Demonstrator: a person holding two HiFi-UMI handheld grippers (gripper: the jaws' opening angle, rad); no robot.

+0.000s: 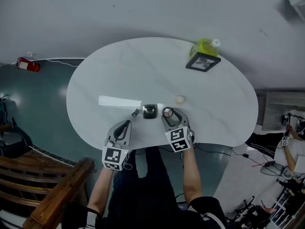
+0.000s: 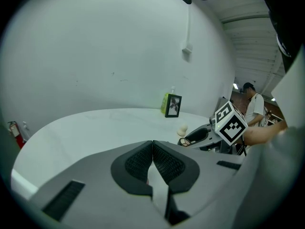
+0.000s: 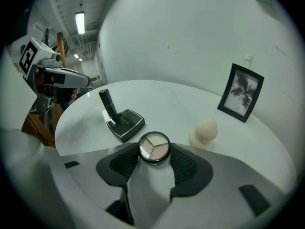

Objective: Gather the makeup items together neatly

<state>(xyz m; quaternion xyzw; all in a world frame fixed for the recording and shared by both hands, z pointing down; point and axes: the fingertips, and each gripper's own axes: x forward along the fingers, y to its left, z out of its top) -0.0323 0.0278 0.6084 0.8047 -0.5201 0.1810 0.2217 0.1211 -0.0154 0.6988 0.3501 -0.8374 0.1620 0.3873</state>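
Observation:
My right gripper point(image 1: 167, 113) is shut on a round eyeshadow compact point(image 3: 153, 147), its lid facing up between the pads, just over the table's near edge. Left of it lie a black square compact point(image 1: 149, 111) and a small dark lipstick tube point(image 1: 135, 112), which stands against the compact's edge in the right gripper view. A beige sponge point(image 1: 179, 99) rests just beyond, to the right. A long white box point(image 1: 119, 101) lies further left. My left gripper point(image 1: 126, 125) is shut and empty, its pads point(image 2: 164, 162) meeting, near the table edge short of the lipstick.
A black photo frame point(image 1: 203, 62) and a yellow-green bottle point(image 1: 206, 46) stand at the far right of the white round table point(image 1: 119, 66). A wooden bench point(image 1: 47, 185) stands on the floor at the lower left. A person point(image 1: 291, 142) sits at the far right.

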